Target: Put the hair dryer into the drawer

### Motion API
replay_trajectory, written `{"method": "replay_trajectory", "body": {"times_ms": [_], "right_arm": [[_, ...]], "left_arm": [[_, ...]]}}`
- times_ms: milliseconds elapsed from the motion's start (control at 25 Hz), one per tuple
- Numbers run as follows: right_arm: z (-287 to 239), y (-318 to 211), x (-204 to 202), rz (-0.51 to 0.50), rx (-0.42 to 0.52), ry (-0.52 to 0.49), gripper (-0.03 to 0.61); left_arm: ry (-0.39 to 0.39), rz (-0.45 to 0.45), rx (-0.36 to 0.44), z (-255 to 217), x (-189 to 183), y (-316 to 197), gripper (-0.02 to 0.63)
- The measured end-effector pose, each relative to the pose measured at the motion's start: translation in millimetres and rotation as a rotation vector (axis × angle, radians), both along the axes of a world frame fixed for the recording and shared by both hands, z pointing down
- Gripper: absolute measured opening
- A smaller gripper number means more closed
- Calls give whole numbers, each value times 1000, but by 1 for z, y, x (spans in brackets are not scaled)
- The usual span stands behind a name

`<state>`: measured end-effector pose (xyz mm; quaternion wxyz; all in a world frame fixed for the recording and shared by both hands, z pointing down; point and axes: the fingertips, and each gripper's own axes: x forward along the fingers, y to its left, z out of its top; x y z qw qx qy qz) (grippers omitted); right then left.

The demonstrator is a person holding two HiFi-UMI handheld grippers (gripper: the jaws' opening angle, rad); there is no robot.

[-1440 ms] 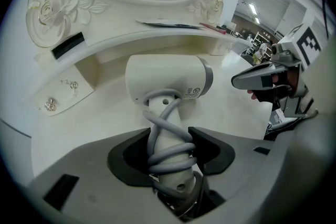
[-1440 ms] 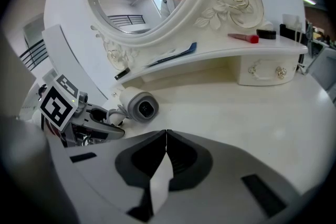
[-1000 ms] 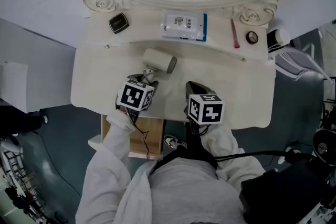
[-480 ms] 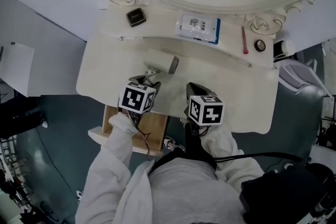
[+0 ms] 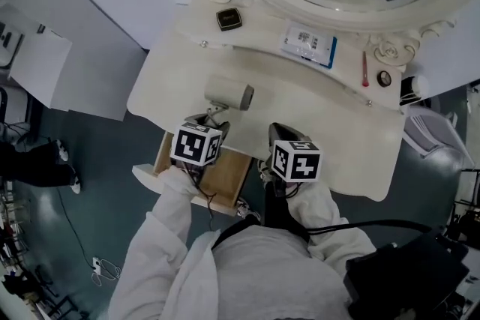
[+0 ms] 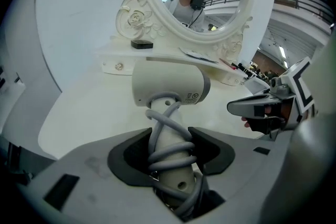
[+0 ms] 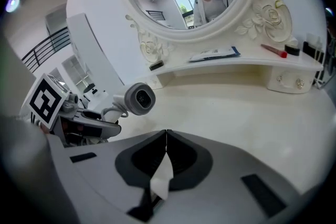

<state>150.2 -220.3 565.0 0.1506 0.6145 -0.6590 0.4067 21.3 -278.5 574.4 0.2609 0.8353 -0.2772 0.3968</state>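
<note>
— Is the drawer ready?
— Yes. It stands open nearest you, and the wood I can see looks bare.
— Which step now?
— Your left gripper clamps the hair dryer by its cord-wrapped handle, over the table. Your right gripper, at its 3 o'clock, is closed on nothing. Next, I think, carry the dryer toward 6 o'clock and lower it into the drawer.

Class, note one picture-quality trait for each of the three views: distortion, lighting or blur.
Head view: even light, sharp, little distortion. Left gripper view: fisheye bending, black corners, hair dryer sharp, blurred patch in the mirror. Right gripper view: same fisheye, black corners.
</note>
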Motion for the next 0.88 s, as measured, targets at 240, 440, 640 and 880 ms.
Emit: {"method": "replay_trajectory", "body": {"times_ms": [240, 440, 640, 880], "right_arm": [[-11, -1, -39, -103, 20, 11, 61], [-16, -6, -78, -194, 35, 10, 61], [-23, -12, -122, -314, 47, 13, 61], [-29, -7, -159, -410, 59, 28, 61]], "left_arm": [[14, -118, -20, -4, -46, 24, 202], [22, -237, -22, -6, -91, 42, 202], [18, -369, -12, -11, -136, 57, 201], [33, -475, 7, -15, -169, 75, 202]]}}
